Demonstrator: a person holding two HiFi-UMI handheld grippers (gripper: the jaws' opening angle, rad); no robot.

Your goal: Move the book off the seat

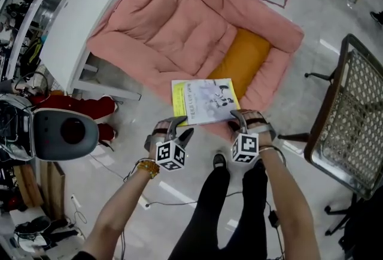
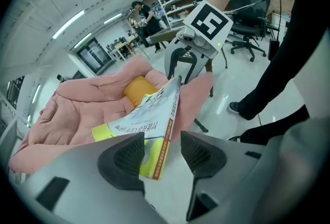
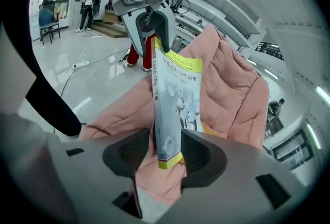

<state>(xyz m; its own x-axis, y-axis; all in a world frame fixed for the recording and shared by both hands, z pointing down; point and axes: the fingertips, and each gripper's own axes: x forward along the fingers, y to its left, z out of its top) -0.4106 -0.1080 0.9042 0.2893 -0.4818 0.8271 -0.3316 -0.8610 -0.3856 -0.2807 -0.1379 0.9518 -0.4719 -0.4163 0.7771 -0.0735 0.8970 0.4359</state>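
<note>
Flanking the near edge of a book [image 1: 205,101], two hand-held grippers point steeply down in the head view. The left gripper [image 1: 178,127] has its jaws wide apart. The book's near left corner sits between them, against one pad and clear of the other. The right gripper [image 1: 245,121] is likewise open, and the near right corner stands between its pads unsqueezed.

The book, yellow and pale blue, rests at the front lip of a pink padded seat [image 1: 179,20], at 12 o'clock from the grippers. An orange cushion [image 1: 242,61] lies on the seat just beyond the book, toward 1 o'clock.

The seat stands on a glossy pale grey floor [image 1: 323,20]. A white table [image 1: 75,37] is at 10 o'clock, a rounded grey machine [image 1: 63,133] at 9 o'clock and a woven-mesh chair [image 1: 353,115] at 3 o'clock. The person's black-trousered legs [image 1: 233,211] are at 6 o'clock.
</note>
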